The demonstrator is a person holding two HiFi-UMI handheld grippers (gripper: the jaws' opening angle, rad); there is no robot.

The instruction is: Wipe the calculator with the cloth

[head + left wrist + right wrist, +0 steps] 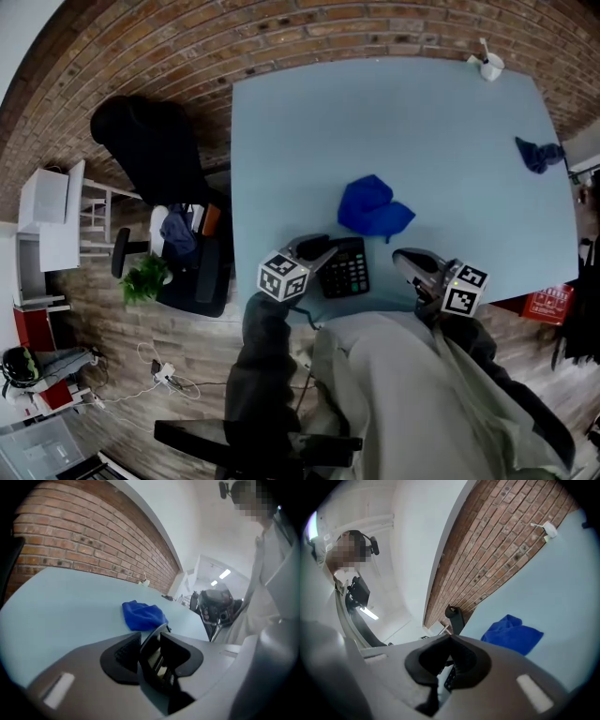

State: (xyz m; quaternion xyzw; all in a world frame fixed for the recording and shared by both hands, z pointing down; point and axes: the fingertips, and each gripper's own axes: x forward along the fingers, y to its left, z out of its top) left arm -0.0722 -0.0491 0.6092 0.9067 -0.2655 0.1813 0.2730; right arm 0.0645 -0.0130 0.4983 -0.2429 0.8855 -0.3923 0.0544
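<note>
The black calculator [345, 267] lies near the front edge of the light blue table [281, 141]. My left gripper [317, 251] has its jaws round the calculator's left end. In the left gripper view the calculator [152, 656] stands on edge between the pads, which press on it. A crumpled blue cloth [373, 208] rests just beyond it, loose on the table, and appears ahead as cloth [143, 615] and cloth [513, 633]. My right gripper [405, 258] hovers right of the calculator, shut and empty; its tips [450, 639] meet, with calculator keys [449, 679] showing below them.
A second, darker blue cloth [538, 153] lies at the table's right edge. A white cup [489, 66] stands at the far right corner by the brick wall. Left of the table are a black office chair [150, 150] and a small plant [145, 278].
</note>
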